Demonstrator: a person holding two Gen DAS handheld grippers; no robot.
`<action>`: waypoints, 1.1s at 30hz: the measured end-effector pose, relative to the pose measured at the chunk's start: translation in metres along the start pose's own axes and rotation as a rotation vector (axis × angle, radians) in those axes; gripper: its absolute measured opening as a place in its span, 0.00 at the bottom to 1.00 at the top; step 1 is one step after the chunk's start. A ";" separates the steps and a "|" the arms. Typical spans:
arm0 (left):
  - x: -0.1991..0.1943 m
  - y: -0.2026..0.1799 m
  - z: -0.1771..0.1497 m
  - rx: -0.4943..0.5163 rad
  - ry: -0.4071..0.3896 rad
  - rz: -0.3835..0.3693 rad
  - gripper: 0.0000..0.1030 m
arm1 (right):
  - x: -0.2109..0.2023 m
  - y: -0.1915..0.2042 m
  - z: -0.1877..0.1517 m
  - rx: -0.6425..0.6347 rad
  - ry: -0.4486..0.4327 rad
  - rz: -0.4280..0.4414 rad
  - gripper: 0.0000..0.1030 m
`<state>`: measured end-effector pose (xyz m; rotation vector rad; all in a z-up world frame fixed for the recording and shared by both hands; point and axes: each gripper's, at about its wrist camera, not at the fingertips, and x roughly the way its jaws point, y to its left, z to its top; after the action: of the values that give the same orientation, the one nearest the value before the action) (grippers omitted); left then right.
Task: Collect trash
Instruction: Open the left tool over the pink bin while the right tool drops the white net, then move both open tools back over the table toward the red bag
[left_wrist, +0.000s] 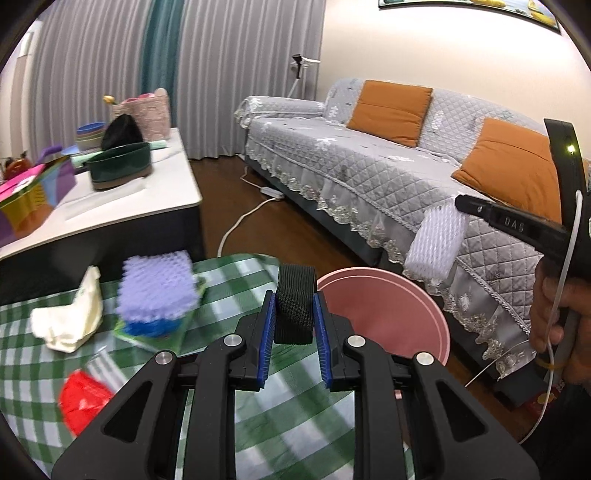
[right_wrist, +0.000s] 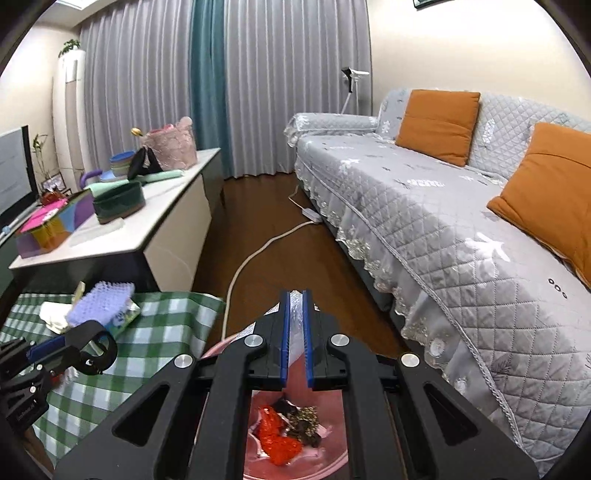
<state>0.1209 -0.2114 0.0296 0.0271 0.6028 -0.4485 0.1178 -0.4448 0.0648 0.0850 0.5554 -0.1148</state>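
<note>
over the round pink plastic bin (right_wrist: 334, 467), both tongs carry trash.
left gripper (left_wrist: 294, 318) clamps a black foam net sleeve (left_wrist: 295, 302); right gripper (right_wrist: 294, 341) pinches a white foam net sleeve (left_wrist: 436, 242) above the red wrapper (right_wrist: 277, 441) inside. let go only once centred past the rim. beyond, purple foam net (left_wrist: 157, 286) waits on the green checked tablecloth (left_wrist: 221, 280). "das" reads on the right tool.

A home living room: a long sofa under a grey quilted, lace-edged cover (right_wrist: 424, 206) carries orange cushions (right_wrist: 437, 125); grey pleated floor-length curtains (right_wrist: 147, 92) hang behind a white-topped low cabinet (right_wrist: 170, 218), above a dark wooden floor (right_wrist: 280, 236).
</note>
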 end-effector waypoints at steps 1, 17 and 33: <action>0.005 -0.004 0.001 0.004 0.001 -0.011 0.20 | 0.001 -0.002 -0.001 -0.001 0.003 -0.008 0.07; 0.062 -0.046 0.012 0.059 0.039 -0.113 0.20 | 0.020 -0.024 -0.005 0.029 0.034 -0.060 0.10; 0.035 -0.032 0.009 0.028 0.048 -0.098 0.38 | 0.004 -0.011 0.007 0.053 0.019 -0.042 0.52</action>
<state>0.1382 -0.2561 0.0210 0.0352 0.6471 -0.5522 0.1233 -0.4564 0.0681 0.1256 0.5730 -0.1700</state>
